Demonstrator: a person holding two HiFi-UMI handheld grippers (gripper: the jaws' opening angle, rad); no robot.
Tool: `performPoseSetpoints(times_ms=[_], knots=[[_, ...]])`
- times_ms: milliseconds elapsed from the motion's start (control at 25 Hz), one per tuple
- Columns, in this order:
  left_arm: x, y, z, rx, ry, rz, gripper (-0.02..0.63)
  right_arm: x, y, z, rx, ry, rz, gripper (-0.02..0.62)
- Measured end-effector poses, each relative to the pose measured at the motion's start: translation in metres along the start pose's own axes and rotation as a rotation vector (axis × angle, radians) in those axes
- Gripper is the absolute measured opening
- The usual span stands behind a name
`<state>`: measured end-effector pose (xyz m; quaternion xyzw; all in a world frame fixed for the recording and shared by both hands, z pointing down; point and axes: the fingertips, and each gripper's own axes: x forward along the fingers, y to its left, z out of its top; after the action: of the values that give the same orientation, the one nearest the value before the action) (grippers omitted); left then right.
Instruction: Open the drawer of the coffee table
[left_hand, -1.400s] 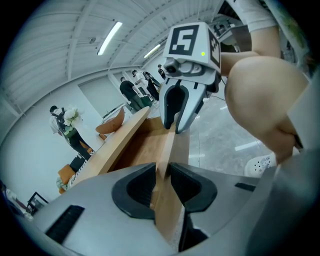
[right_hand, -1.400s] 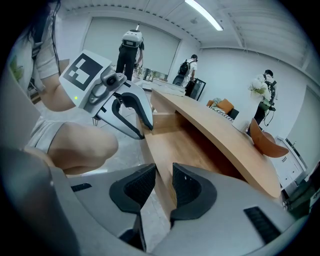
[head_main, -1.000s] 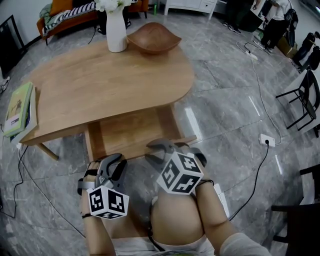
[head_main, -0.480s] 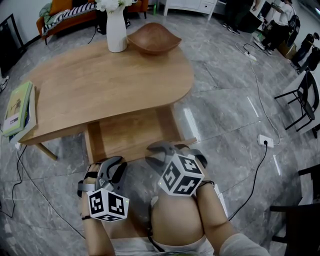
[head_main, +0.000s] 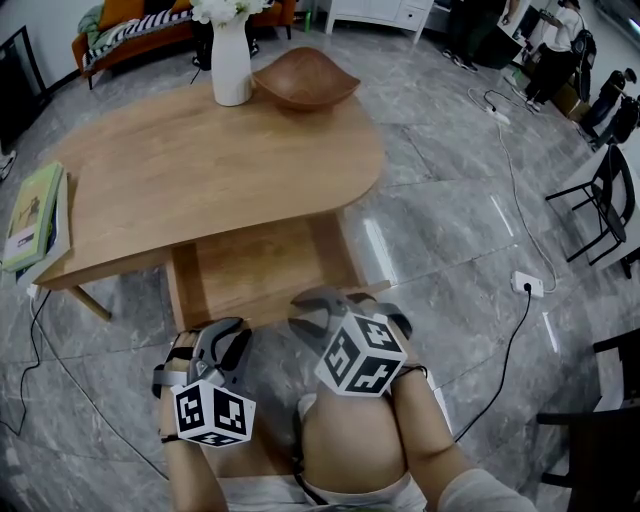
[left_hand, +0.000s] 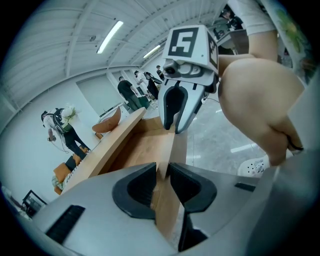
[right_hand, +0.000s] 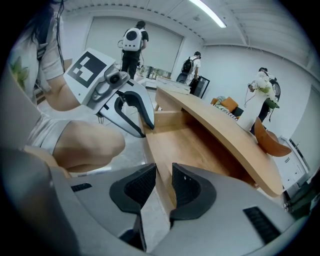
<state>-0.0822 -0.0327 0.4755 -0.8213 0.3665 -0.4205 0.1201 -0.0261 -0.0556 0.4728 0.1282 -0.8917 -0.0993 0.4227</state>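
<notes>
The drawer (head_main: 255, 270) stands pulled out from under the near edge of the bench (head_main: 200, 165), with its wooden floor exposed. Its front board (head_main: 272, 312) faces the person. The left tongs (left_hand: 162, 170) are closed on the drawer's front board near its left end, and the board runs edge-on between the pads. The right tongs (right_hand: 164, 172) are closed on the same board near its right end. At the far edge of the bench a white vase (head_main: 231, 65) stands just beside a brown wooden bowl (head_main: 305, 78). Books (head_main: 35, 215) lie at the left edge. A white socket strip (head_main: 528, 285) lies on the grey stone floor (head_main: 450, 200), well apart to the right.
</notes>
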Motion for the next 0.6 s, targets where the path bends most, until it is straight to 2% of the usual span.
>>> performPoseSetpoints(times_ms=[360,600], knots=[[-0.003,-0.0046,-0.0001,-0.009,0.003,-0.017,0.094,-0.0018,0.0057,-0.0009,-0.008,0.007,0.013,0.103],[-0.0043,-0.0063,-0.0003,-0.014,-0.003,-0.021,0.094,-0.0029,0.0074,-0.0008,-0.002,-0.03,0.024,0.103]])
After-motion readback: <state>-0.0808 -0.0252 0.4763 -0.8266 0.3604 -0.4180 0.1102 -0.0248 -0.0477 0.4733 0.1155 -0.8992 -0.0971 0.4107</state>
